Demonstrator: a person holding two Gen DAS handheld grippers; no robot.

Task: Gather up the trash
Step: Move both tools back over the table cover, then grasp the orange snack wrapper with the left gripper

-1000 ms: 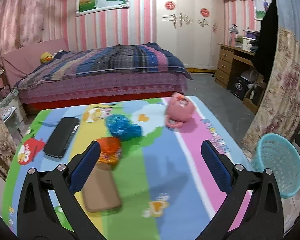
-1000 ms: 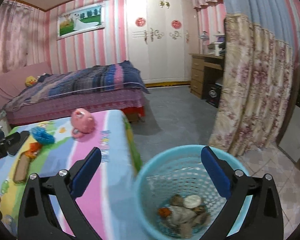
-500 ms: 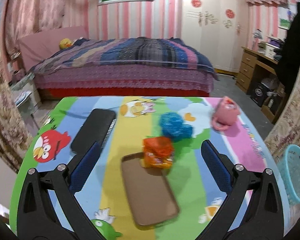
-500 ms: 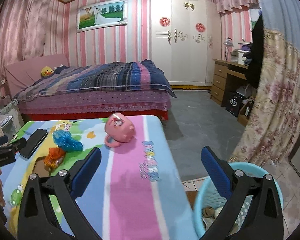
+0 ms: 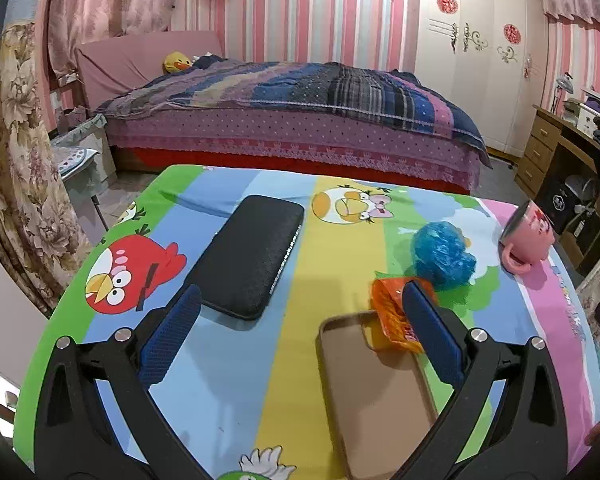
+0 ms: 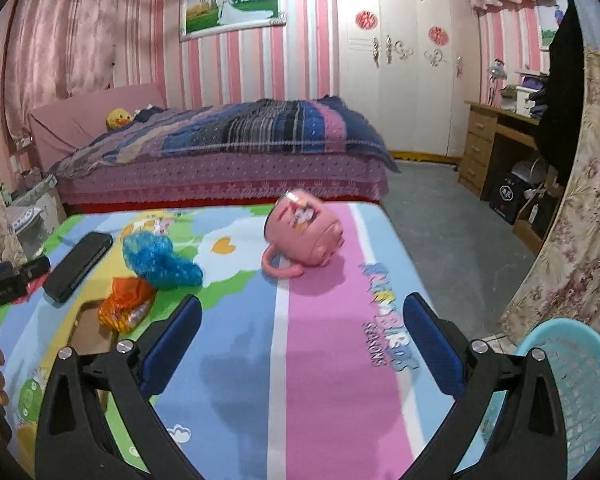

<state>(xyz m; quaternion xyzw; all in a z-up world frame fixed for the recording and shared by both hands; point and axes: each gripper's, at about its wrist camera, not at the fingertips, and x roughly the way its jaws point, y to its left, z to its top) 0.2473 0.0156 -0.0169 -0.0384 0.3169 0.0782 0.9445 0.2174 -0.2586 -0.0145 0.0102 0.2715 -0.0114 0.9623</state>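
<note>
Orange wrapper is seen right of centre, on the bench; both hand-held grippers, left and right, are held wide apart, empty.

Table w/ cartoon-bird cloth, striped green/blue/yellow/pink. On it, left wrist view: black case at 11 o'clock; tan phone case at 5, orange wrapper overlapping its far corner; blue plastic wad at 2; pink mug tipped on its side at 3, nr edge.
</note>
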